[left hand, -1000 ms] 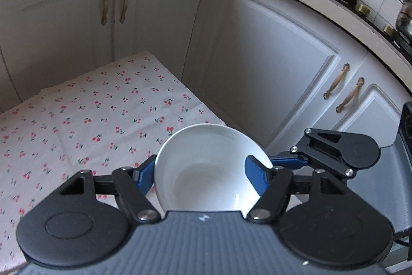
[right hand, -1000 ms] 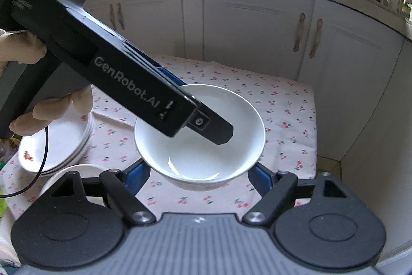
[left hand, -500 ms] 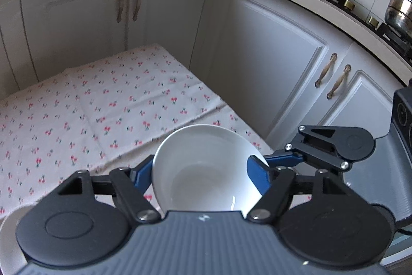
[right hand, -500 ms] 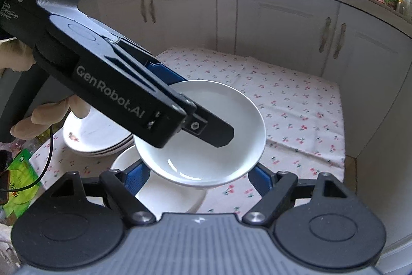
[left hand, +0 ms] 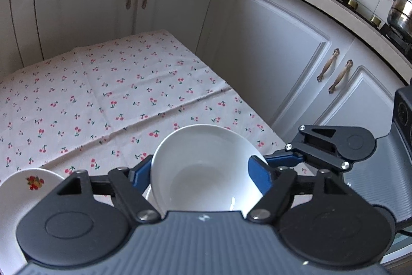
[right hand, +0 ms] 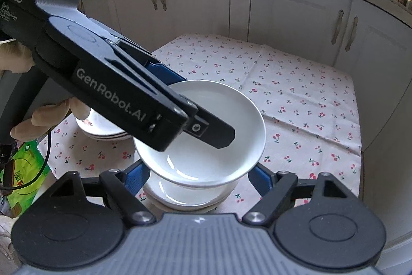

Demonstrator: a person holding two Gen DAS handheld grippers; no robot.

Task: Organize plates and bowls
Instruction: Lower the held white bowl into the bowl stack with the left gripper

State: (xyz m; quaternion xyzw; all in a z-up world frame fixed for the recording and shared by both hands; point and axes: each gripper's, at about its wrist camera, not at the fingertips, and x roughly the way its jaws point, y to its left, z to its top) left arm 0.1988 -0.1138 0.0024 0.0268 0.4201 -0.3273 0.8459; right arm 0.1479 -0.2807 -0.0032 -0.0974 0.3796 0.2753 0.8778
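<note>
My left tool [left hand: 203, 172] has just been spreading its jaws, the white bowl [right hand: 203, 135] between them with one finger inside it. My right tool [right hand: 198, 177] stands spread at the bowl's sides; whether its pads press I cannot tell. The bowl hangs tilted just above the bowl stack [right hand: 188, 195] on the table [right hand: 296, 99], with the plates [right hand: 100, 125] left of the stack. I judge this the nesting step: next, level, lower, release.
</note>
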